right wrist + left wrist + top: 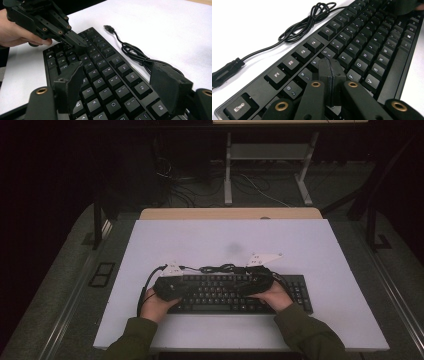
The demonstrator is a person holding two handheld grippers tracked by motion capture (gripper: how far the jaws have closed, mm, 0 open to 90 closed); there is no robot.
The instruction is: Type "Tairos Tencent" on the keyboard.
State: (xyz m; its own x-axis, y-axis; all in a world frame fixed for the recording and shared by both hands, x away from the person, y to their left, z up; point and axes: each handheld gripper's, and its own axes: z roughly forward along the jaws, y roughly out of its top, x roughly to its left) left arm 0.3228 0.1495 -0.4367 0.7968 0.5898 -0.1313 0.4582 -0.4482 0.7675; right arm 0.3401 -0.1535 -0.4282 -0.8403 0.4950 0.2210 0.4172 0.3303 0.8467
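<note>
A black keyboard (220,296) lies on the white table top (225,237), near its front edge. Its black cable (307,22) is coiled behind it and ends in a loose USB plug (108,28). My left gripper (329,64) is shut with nothing between its jaws. Its tip is down at the keys just below the number row, at the keyboard's (362,50) left part; the right gripper view shows that same tip (81,43) there. My right gripper (118,68) is open and hovers over the keys at the keyboard's (100,75) right part, nothing held.
A hand holds each gripper, forearms coming in over the table's front edge (240,347). Bare white surface stretches behind the cable (217,268) and on both sides of the keyboard. Beyond the table stand dark floor, a desk frame (267,165) and loose cables.
</note>
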